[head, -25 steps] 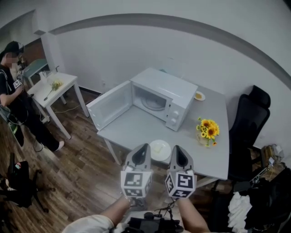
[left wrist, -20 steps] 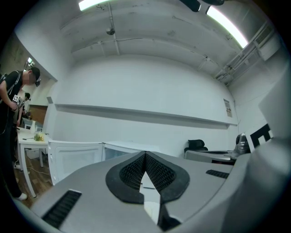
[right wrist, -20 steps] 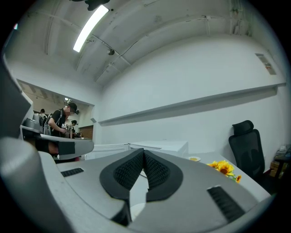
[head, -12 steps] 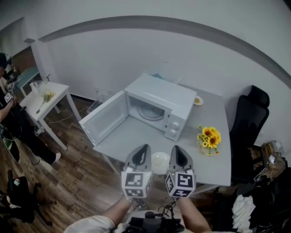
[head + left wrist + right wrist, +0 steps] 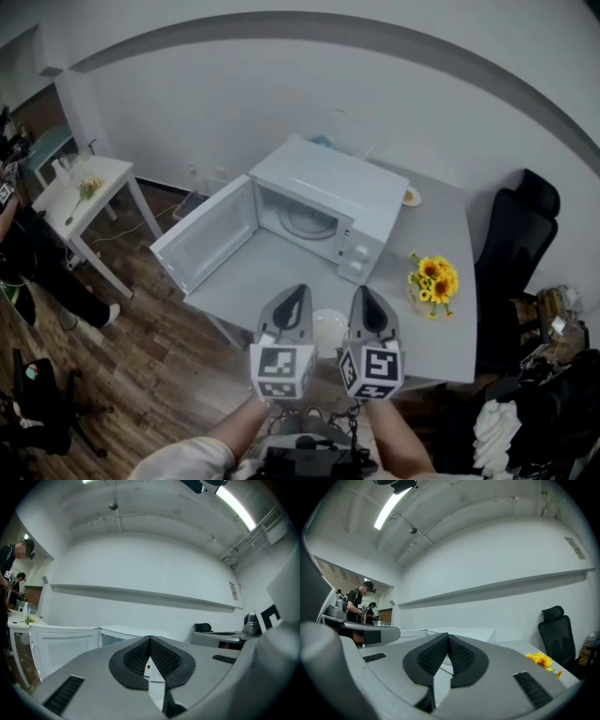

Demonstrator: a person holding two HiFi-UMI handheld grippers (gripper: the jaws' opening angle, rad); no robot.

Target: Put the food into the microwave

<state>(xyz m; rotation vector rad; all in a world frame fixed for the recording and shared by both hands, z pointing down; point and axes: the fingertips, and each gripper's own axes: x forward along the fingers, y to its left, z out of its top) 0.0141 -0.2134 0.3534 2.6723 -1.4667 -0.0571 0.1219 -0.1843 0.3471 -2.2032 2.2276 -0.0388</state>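
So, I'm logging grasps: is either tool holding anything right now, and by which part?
Nothing is held. The left tool and the right tool are both shut and empty; the plate lies on the table.

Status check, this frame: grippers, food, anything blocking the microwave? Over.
Left gripper shut, empty; right gripper shut, empty. Plate of food untouched on the table, just ahead of both. Microwave door open; nothing in the way.
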